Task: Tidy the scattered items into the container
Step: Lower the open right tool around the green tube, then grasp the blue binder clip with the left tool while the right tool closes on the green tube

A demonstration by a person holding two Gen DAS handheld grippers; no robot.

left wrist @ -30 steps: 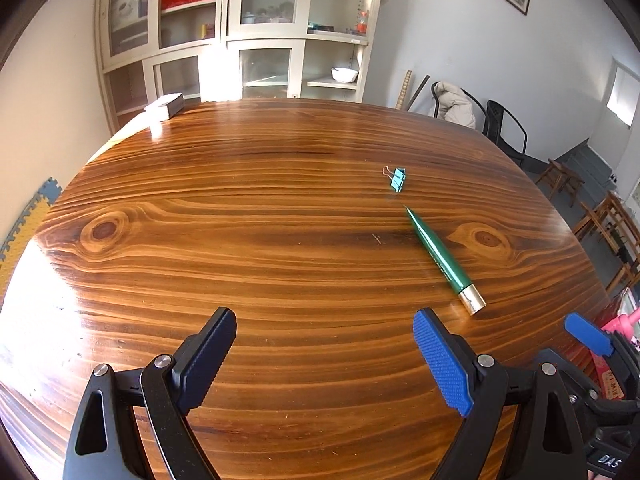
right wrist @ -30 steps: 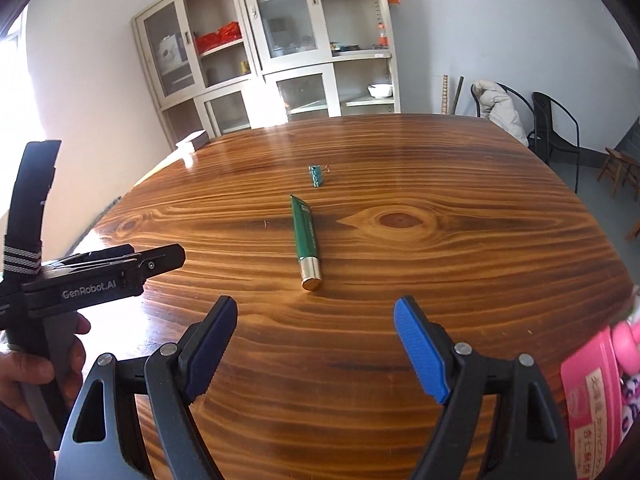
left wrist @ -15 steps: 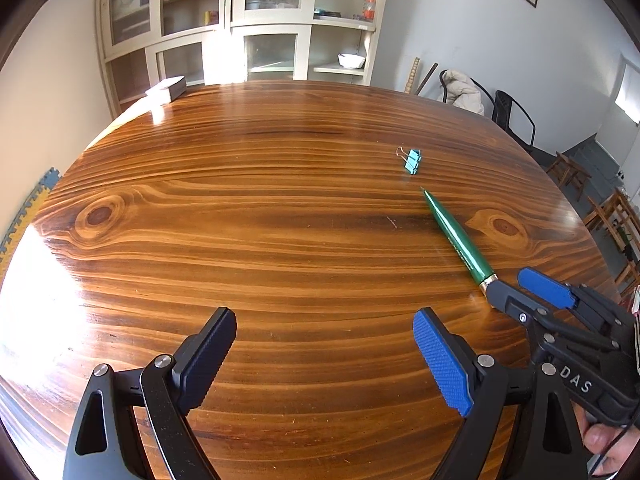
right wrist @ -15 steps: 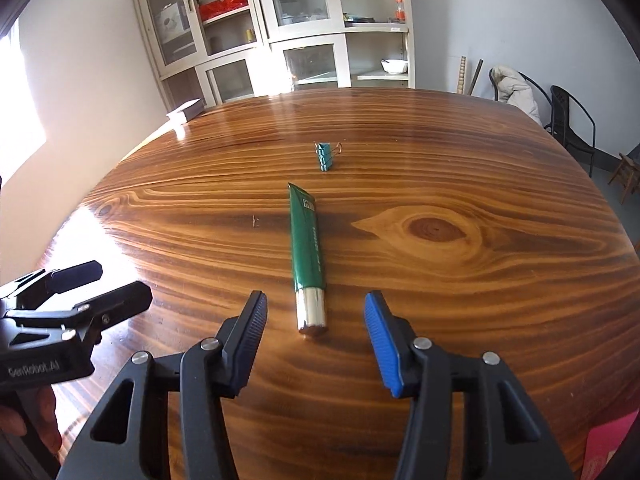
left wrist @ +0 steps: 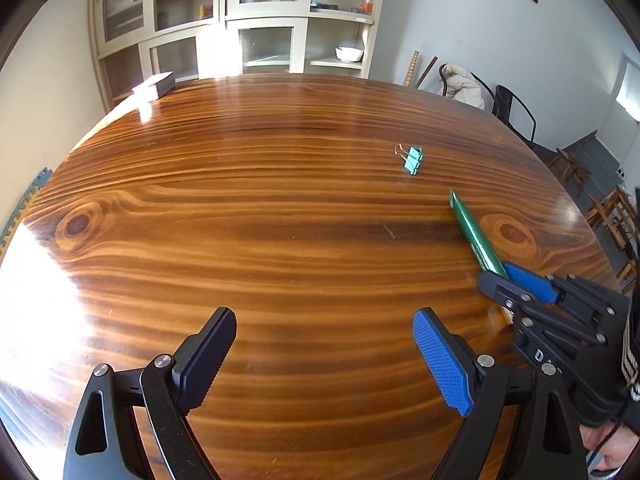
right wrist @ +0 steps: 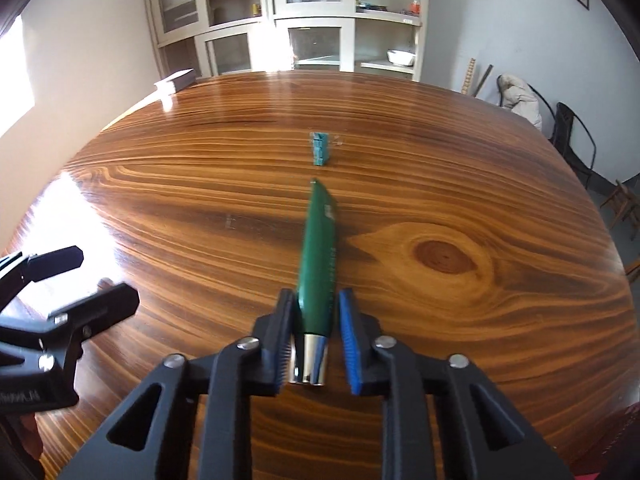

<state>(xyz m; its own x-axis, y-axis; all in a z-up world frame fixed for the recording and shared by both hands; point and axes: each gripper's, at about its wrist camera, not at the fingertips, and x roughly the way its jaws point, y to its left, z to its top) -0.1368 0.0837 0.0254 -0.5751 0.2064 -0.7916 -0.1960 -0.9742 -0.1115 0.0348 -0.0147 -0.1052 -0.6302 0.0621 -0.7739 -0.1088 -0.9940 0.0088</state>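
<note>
The right gripper has its black and blue fingers clenched on the cap end of the long green squeeze tube with a shiny silver cap, which lies on the glossy striped wooden worktop and points away toward the small teal binder clip just beyond its flat tip. From the left wrist view, that same tube runs under the right gripper's blue pad at the right of the worktop, with the clip well apart from the left gripper. The left gripper's fingers stand released and wide, with only bare wood between them. A second ago the right fingers were spread wide and short of the tube; half a second ago they straddled its silver cap, and now they pinch it. The left gripper has kept the same wide spread. White lettering on the left gripper's body in the right view is blurred; on the right gripper only a "D" shows clearly. Print on the tube is too small to read.
</note>
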